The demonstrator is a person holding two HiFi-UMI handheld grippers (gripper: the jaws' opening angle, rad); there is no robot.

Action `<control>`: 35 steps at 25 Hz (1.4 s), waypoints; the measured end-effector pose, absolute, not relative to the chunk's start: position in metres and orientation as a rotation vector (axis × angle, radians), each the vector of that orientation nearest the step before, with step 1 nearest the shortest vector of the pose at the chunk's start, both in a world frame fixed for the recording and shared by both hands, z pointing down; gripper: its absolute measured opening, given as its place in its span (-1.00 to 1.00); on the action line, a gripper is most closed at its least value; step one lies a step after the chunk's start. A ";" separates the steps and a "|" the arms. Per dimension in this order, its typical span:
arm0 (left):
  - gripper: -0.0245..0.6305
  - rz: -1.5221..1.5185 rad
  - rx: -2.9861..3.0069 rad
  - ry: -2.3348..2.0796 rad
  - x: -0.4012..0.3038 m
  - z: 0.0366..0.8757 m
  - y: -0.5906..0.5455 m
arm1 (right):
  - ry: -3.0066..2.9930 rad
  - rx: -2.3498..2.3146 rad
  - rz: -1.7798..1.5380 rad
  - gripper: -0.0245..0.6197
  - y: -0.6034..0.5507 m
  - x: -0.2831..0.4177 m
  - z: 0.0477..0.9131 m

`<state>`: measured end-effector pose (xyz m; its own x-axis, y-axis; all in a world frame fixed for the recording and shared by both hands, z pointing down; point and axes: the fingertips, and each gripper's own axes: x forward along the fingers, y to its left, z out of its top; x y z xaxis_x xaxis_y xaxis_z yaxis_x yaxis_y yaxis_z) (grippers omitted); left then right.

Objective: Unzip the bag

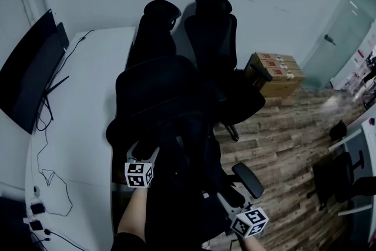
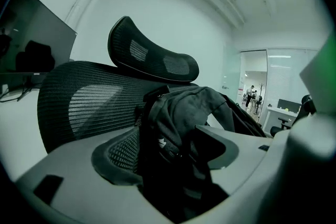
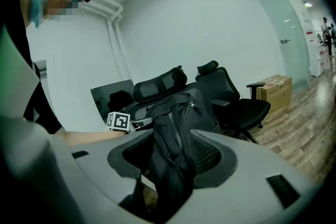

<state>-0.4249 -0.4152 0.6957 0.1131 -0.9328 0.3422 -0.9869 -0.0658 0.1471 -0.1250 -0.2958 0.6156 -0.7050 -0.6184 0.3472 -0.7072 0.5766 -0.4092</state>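
Note:
A black backpack stands upright on the seat of a black mesh office chair. In the left gripper view the backpack fills the gap ahead, its grey top flap slumped over, with the chair's mesh back right behind it. My left gripper is at the bag's left side, jaws wide apart and not pressing on the fabric. My right gripper is at the bag's right side, near the armrest. In the right gripper view the backpack stands between the wide jaws, untouched.
A white desk with a dark monitor and loose cables lies to the left. Two more black chairs stand behind. Cardboard boxes sit on the wooden floor to the right.

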 end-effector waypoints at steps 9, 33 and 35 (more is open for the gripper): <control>0.08 0.100 2.060 -1.800 -0.423 0.706 -0.423 | -2.615 1.144 0.801 -0.32 -0.294 -0.108 0.619; -0.46 0.098 2.221 -1.716 -0.349 0.659 -0.343 | -2.669 1.043 0.716 -0.32 -0.257 -0.106 0.593; -0.47 0.108 2.248 -1.705 -0.335 0.655 -0.332 | -2.682 1.026 0.706 -0.32 -0.253 -0.110 0.590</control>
<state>-0.3349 -0.3319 0.6551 0.2864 -0.9253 0.2485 -0.9494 -0.2390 0.2039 -0.1101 -0.2532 0.5899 -0.7445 -0.5802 0.3303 -0.6676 0.6484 -0.3658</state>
